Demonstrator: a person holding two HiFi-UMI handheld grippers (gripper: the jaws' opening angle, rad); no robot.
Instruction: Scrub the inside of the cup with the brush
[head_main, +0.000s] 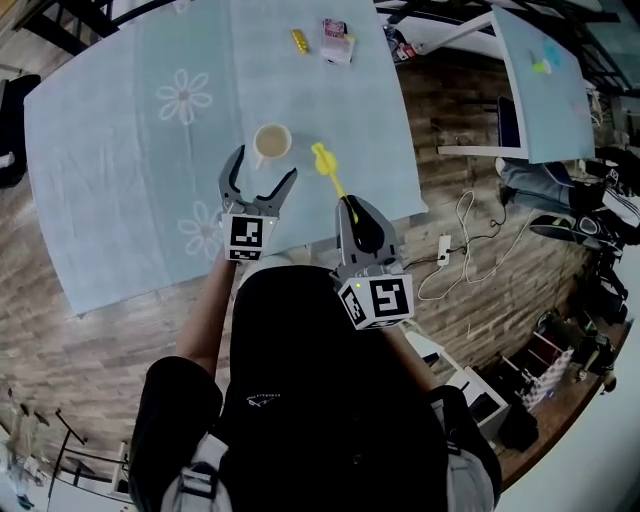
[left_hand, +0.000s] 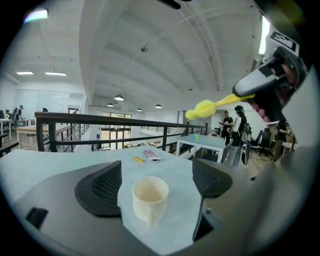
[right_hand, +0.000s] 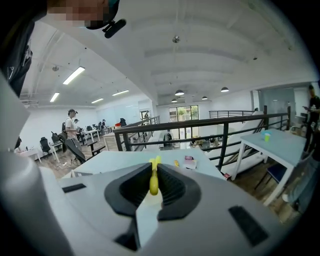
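From the head view, the cup (head_main: 272, 143) stands upright on the surface (head_main: 120, 150), just ahead of the left tongs (head_main: 265, 163). The left gripper view shows those tongs spread wide, with the cup between them but untouched. The right gripper view shows the right tongs (right_hand: 154, 192) clamped on the yellow brush (right_hand: 153, 181). Scrubbing looks not yet begun: gripping the cup and brushing inside it remain.

Bright, even indoor light comes from ceiling lamps (left_hand: 118, 98) high above and behind the cup (left_hand: 149, 199), which throws hardly any shadow on the pale tablecloth (head_main: 120, 150) around it. The lamps themselves glare white. Every view bulges like a fisheye, with straight lines bowing more the farther they lie from the cup, and both gripper views darken to black at their corners.
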